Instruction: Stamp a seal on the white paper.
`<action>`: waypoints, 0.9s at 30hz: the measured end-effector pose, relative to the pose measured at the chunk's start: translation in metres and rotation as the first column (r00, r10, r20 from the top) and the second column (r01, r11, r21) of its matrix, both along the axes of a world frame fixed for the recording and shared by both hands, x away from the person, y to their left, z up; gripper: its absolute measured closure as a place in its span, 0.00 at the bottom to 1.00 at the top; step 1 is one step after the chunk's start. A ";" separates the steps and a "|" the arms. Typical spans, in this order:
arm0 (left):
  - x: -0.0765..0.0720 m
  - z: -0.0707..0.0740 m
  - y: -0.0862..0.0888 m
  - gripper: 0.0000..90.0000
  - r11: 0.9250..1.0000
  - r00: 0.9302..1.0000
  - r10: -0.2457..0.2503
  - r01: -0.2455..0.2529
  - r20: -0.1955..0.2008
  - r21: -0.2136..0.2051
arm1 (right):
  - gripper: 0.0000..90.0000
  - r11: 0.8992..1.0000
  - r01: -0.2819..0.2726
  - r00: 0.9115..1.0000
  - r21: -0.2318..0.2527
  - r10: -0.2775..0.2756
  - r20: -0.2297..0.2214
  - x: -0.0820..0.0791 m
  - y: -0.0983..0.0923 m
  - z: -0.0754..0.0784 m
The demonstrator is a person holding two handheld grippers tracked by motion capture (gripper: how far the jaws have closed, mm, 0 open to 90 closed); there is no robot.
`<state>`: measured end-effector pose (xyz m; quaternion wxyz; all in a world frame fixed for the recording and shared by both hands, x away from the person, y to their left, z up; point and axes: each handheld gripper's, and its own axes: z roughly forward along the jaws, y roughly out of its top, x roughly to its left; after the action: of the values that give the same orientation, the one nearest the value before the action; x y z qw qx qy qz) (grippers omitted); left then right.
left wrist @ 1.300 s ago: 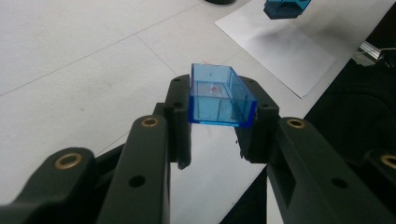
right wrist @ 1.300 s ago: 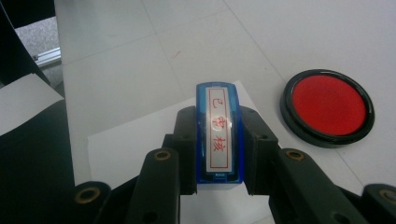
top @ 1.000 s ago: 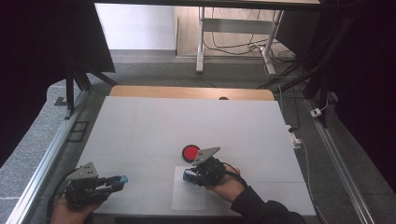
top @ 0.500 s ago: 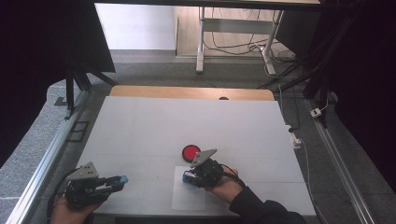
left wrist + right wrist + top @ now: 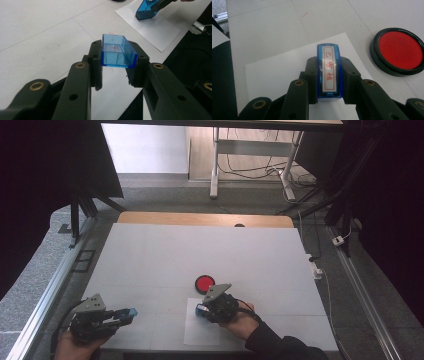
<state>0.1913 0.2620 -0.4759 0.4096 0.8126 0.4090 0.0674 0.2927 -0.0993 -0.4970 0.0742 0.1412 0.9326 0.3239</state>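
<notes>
The stamp [image 5: 329, 72], a blue block with a white face framed and lettered in red, sits pinched between the two black jaws of the right gripper [image 5: 329, 75], face toward the camera in the right gripper view, over the white sheet [image 5: 277, 75] at the near edge of the table [image 5: 150, 255]. Just beyond the sheet lies the round ink pad [image 5: 400, 51], red in a black rim, apart from the stamp. In the high view the right gripper [image 5: 202, 309] is above the sheet's far end. The left gripper [image 5: 119, 58] pinches the clear blue cap [image 5: 117, 51], open side up, near the table's left front corner, well apart from the stamp.
</notes>
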 end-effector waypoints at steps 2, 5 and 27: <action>0.000 0.000 0.000 0.75 1.000 1.000 0.000 0.000 0.000 0.001 | 0.79 1.000 -0.005 1.000 -0.008 0.005 0.013 -0.001 0.000 0.000; 0.000 0.000 0.000 0.75 1.000 1.000 -0.001 0.001 -0.001 0.000 | 0.79 1.000 -0.005 0.999 -0.018 0.006 0.033 -0.004 0.002 0.000; 0.000 0.000 0.000 0.75 1.000 1.000 -0.002 0.002 -0.002 0.002 | 0.79 0.998 0.029 0.995 0.059 -0.023 -0.099 0.012 -0.008 -0.003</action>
<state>0.1916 0.2616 -0.4760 0.4084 0.8135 0.4085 0.0667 0.3044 -0.1070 -0.4999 0.0280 0.1712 0.9229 0.3436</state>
